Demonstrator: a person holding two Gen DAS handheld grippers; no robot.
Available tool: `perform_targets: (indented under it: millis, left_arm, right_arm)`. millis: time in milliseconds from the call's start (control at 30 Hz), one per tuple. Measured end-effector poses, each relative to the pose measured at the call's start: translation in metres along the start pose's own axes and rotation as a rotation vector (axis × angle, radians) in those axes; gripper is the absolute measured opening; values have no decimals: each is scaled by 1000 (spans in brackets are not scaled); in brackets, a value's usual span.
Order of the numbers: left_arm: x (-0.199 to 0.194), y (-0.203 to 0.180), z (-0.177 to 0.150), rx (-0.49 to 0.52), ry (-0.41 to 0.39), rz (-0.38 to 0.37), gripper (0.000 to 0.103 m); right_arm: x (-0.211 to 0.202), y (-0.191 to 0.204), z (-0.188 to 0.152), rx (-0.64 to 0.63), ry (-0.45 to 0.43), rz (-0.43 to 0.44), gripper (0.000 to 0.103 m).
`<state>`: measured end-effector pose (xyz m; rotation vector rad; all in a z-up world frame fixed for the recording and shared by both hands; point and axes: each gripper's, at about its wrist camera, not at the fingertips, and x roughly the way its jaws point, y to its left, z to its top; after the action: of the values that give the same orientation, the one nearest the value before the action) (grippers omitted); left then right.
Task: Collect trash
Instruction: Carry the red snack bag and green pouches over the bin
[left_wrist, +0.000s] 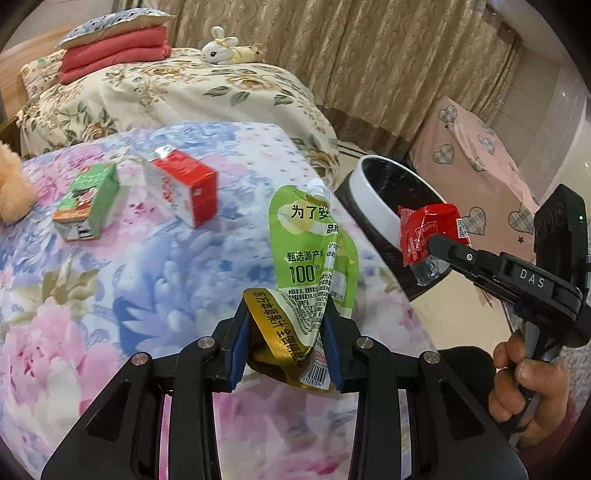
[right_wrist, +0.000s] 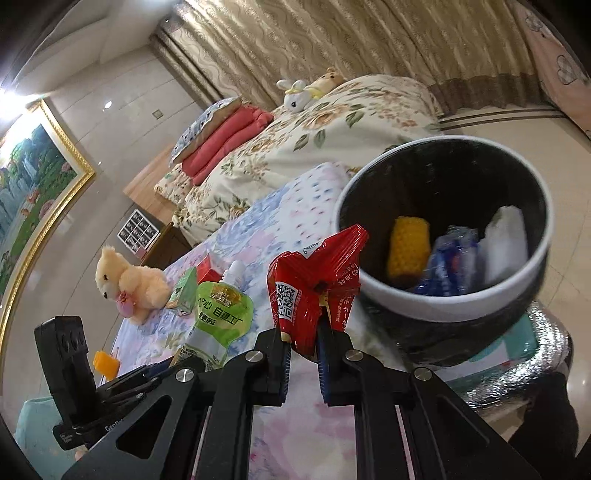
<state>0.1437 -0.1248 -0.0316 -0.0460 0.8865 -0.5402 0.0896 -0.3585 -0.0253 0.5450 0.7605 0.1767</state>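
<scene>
My left gripper is shut on a green juice pouch and holds it upright above the floral bedspread. The pouch also shows in the right wrist view. My right gripper is shut on a crumpled red wrapper, held at the near rim of the black trash bin. In the left wrist view the red wrapper hangs at the bin. A green carton and a red carton lie on the bedspread.
The bin holds a yellow item, a blue wrapper and white paper. A teddy bear and an orange piece lie on the bed. Behind is a second bed with red blankets.
</scene>
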Motion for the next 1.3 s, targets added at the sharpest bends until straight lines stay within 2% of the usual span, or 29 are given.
perform_targets:
  millis: [700,1300]
  left_arm:
    - [18,-74,28,114,-1,-60,33]
    - [43,-106,50,148,15,-64,33]
  right_arm:
    - [-48,-45,21,56,-102,-43,11]
    - [-44,-68,41,72,-109,-72,11]
